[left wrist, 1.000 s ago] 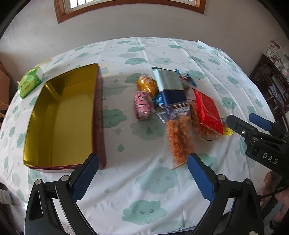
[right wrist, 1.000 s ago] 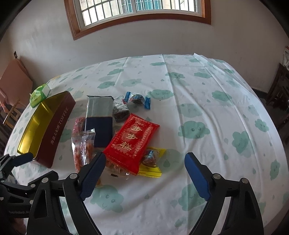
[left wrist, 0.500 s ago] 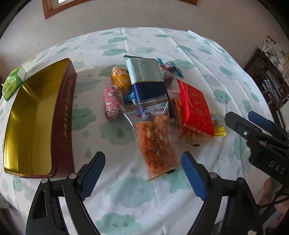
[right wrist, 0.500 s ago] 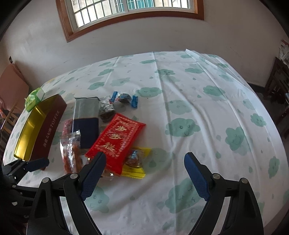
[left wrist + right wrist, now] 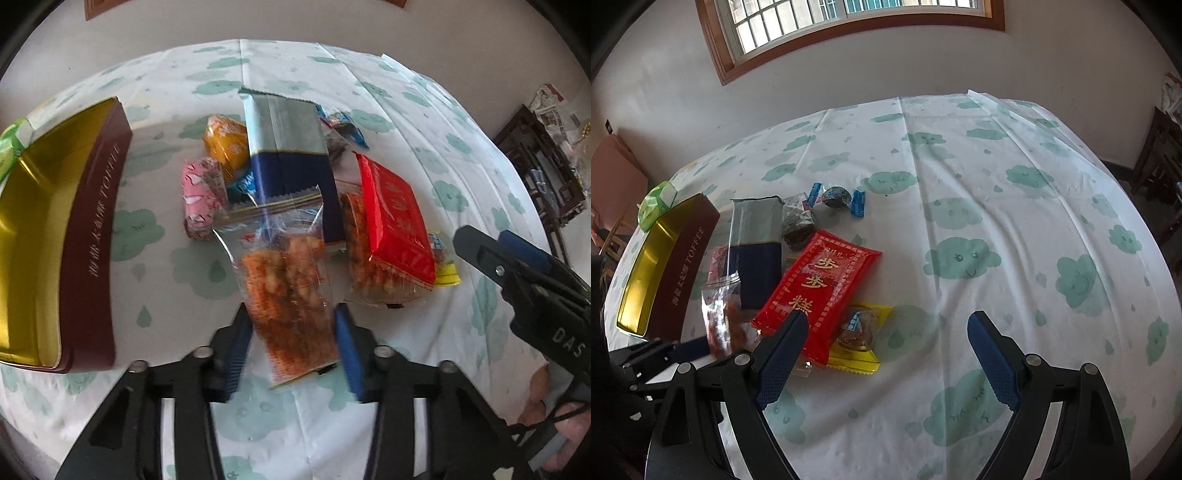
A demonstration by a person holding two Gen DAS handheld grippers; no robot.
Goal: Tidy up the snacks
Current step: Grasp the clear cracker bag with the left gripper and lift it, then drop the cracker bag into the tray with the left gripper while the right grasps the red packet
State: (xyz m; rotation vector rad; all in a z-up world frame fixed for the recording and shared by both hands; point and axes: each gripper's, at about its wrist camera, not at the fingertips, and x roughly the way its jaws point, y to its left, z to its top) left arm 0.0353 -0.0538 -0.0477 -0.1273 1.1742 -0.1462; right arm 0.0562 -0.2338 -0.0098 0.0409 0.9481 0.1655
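the left gripper [image 5: 293, 345] has just been closing its fingers [image 5: 347, 347] around the near end of a clear bag of orange snacks [image 5: 288, 291]; the blue pads sit at either edge of the bag, though blur makes it hard to say whether they press it yet. the bag lies on the cloud-print worktop [image 5: 960, 221], its far end over a blue and silver packet [image 5: 288, 147]. just right of it is a red packet [image 5: 820, 291] resting on another snack bag, with a yellow wrapper [image 5: 860, 332] beneath. an open gold-lined tin [image 5: 48, 240] stands to the left. the right gripper [image 5: 886, 354] hovers with fingers spread wide, holding nothing.
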